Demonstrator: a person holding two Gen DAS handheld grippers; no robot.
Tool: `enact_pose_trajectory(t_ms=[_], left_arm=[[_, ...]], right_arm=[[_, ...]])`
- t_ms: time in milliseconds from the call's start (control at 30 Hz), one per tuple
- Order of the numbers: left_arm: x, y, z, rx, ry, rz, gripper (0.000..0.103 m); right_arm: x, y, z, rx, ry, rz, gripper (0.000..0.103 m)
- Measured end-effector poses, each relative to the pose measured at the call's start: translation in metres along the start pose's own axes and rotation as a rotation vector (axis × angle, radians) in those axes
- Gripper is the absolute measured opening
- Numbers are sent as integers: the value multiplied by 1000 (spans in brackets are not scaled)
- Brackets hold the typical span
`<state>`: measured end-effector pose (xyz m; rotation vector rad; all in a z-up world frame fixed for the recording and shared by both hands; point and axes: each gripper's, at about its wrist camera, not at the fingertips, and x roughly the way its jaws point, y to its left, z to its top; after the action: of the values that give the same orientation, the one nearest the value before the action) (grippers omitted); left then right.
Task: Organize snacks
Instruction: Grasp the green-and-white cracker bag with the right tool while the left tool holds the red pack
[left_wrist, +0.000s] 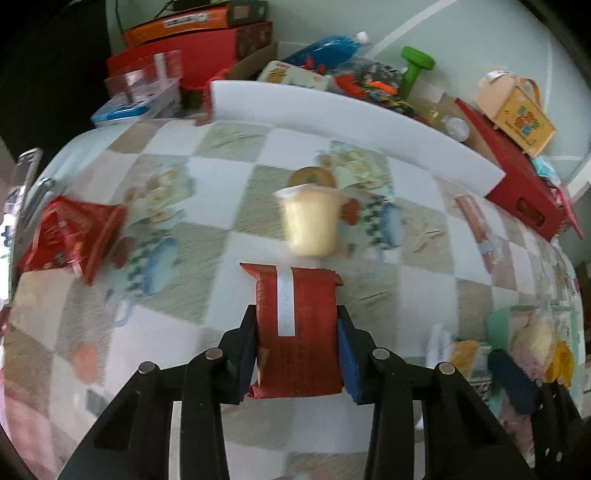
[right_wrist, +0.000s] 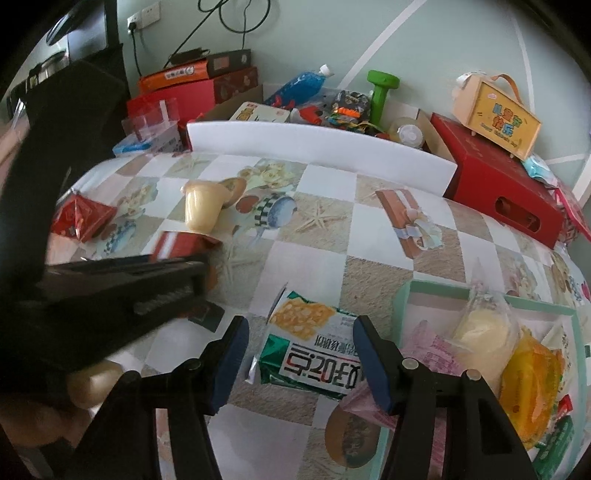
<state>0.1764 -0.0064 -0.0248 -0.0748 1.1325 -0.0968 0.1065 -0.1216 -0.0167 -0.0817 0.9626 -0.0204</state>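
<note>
In the left wrist view my left gripper (left_wrist: 297, 325) is shut on a red snack packet (left_wrist: 299, 317) with a white strip, both blue pads pressed on its sides. A pale pudding cup (left_wrist: 310, 218) lies tipped just beyond it, and another red packet (left_wrist: 70, 236) lies at far left. In the right wrist view my right gripper (right_wrist: 300, 325) is open over a green-and-white snack packet (right_wrist: 310, 347) flat on the cloth. A strip of cloth shows beside the left pad. A mint-green tray (right_wrist: 406, 291) at right holds several snacks.
A white foam board (right_wrist: 314, 144) stands across the back of the checked tablecloth. Behind it are red boxes (right_wrist: 498, 192), a green dumbbell (right_wrist: 380, 92) and a toy case (right_wrist: 495, 110). A hand (right_wrist: 92, 384) holds the left gripper at lower left.
</note>
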Motion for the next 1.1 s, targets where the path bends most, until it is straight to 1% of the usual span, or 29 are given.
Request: enact_pose_trajectory(t_ms=[200, 400, 500, 567, 633, 767, 833, 900, 967, 1033, 1100], left_arm=[[-9, 33, -8, -71, 32, 52, 41], [-20, 53, -27, -95, 67, 74, 41], [-26, 51, -38, -80, 77, 88, 41], [-28, 51, -45, -75, 81, 86, 41], [-31, 52, -51, -74, 84, 75, 41], [-38, 58, -65, -77, 90, 56, 41], [-42, 62, -74, -77, 92, 57, 41], [-46, 66, -80, -76, 94, 64, 41], [-50, 71, -88, -70, 96, 78, 41], [-55, 76, -97, -64, 99, 94, 41], [-57, 80, -98, -60, 102, 106, 41]], right_arm=[[-2, 14, -3, -40, 1, 26, 63], [-10, 32, -8, -63, 12, 117, 62], [-15, 40, -12, -67, 22, 166, 63], [-21, 45, -16, -73, 29, 212, 62], [-29, 51, -23, -97, 30, 242, 59], [-39, 56, -33, -113, 19, 233, 59], [-40, 54, -32, -108, 6, 198, 59], [-40, 50, -31, -96, -10, 155, 60], [-37, 47, -29, -105, -16, 131, 60], [-32, 44, -29, -119, -3, 109, 64], [-29, 41, -30, -131, 13, 96, 66]])
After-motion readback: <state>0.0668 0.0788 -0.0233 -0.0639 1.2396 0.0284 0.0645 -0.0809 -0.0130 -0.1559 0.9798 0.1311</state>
